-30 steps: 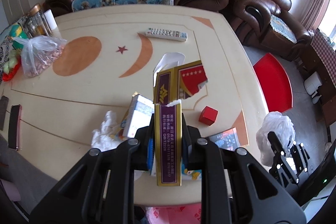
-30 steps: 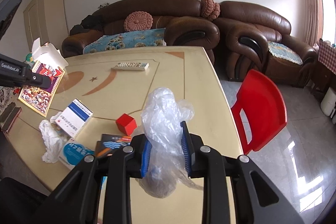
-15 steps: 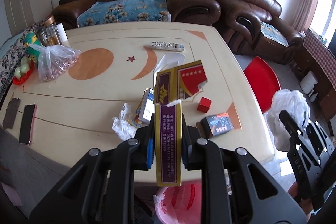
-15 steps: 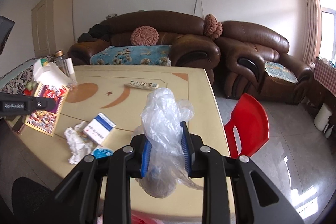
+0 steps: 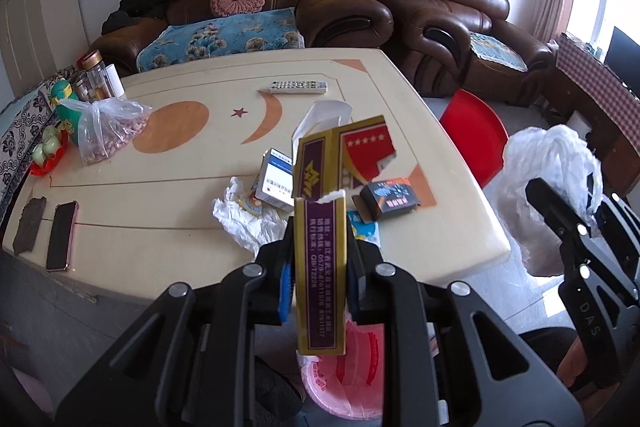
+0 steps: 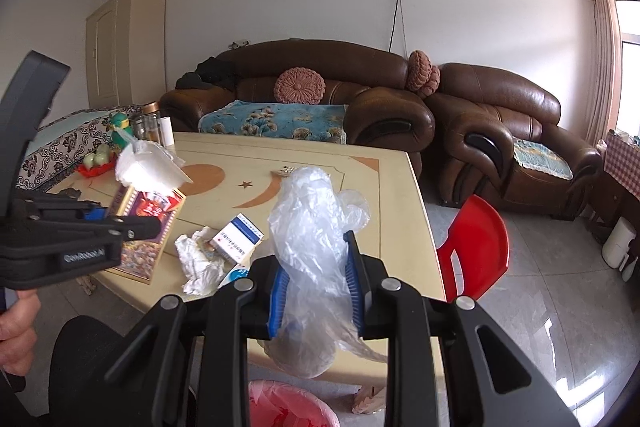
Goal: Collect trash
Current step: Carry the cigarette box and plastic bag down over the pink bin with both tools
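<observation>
My left gripper (image 5: 319,263) is shut on a torn gold, purple and red carton (image 5: 320,267) with white paper sticking out of its top, held above the table's near edge. My right gripper (image 6: 318,277) is shut on a crumpled clear plastic bag (image 6: 316,227). The same bag (image 5: 556,163) and gripper show at the right of the left wrist view. A pink-lined trash bin (image 5: 348,383) stands on the floor below the carton, and its rim (image 6: 288,403) shows under the bag. On the cream table (image 5: 168,195) lie crumpled tissue (image 5: 244,223), a white and blue box (image 5: 276,179) and a black packet (image 5: 390,199).
A remote (image 5: 298,87), a bag of nuts (image 5: 108,131), jars (image 5: 96,75), a phone (image 5: 62,235) and a dark wallet (image 5: 30,223) are on the table too. A red chair (image 6: 476,247) stands at its right side. Brown sofas (image 6: 360,99) line the wall. A hand (image 6: 16,327) holds the left gripper.
Both grippers have drawn back from the table and risen, each still gripping its item. The trash bin has come into view beneath them.
</observation>
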Demonstrator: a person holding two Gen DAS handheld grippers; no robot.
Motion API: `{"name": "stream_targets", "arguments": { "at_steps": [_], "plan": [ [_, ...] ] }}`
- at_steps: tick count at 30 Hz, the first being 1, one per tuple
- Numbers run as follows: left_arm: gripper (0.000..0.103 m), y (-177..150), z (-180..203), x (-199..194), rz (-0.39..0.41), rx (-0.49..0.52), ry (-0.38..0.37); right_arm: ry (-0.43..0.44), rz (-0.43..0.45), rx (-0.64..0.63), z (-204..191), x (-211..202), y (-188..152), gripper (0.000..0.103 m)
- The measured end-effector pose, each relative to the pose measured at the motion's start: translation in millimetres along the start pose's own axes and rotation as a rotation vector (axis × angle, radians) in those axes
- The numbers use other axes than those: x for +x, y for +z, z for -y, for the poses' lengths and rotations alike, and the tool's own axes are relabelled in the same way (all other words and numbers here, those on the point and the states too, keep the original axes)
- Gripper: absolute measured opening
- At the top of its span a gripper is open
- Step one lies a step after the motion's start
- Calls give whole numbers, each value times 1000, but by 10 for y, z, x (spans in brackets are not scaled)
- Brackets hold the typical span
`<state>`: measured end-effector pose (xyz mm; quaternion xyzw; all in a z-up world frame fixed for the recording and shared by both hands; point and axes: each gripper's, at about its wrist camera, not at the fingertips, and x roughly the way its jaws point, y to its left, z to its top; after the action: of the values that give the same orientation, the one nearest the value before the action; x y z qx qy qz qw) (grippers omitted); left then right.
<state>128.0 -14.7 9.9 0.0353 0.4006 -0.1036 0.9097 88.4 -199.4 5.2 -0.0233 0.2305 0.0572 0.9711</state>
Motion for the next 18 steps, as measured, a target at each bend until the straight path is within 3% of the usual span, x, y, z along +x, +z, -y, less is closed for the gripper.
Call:
{"name": "stream_targets", "arguments": {
  "at_steps": [9,18],
  "plan": [
    [21,-308,2,-158,5,2,-32,12,-9,-15,-121,-333,-163,26],
    [21,-665,10,-25,-40,9,-75,21,-65,16,-174,-338,-478,26]
  ]
}}
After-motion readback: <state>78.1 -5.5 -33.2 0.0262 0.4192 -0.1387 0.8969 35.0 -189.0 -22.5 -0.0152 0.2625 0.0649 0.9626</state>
